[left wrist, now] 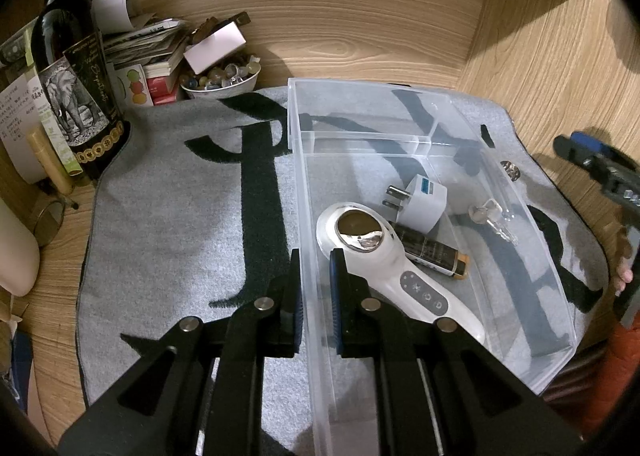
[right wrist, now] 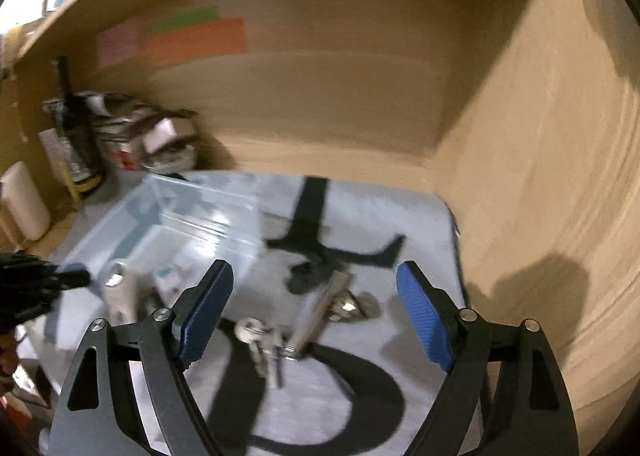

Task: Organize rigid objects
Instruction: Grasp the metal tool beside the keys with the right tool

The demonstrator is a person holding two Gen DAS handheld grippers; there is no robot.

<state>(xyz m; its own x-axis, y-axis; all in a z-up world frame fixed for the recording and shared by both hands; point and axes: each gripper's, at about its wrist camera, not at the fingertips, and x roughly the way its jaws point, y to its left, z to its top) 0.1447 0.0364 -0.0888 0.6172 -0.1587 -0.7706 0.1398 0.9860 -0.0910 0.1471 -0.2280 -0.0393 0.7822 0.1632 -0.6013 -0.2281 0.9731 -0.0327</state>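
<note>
Dim, warm light is cast from above; edges are bent by fisheye distortion. The right wrist view is smeared throughout by motion blur.

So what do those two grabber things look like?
The left gripper and the right gripper both have black angular arms joined with round silver rivets. Their fingers are lined with blue, bumpy-textured pads. No cables show.

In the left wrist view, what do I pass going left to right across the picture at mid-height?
Wine bottle → gray mat → white handheld device → plug adapter → keys → right gripper.
</note>
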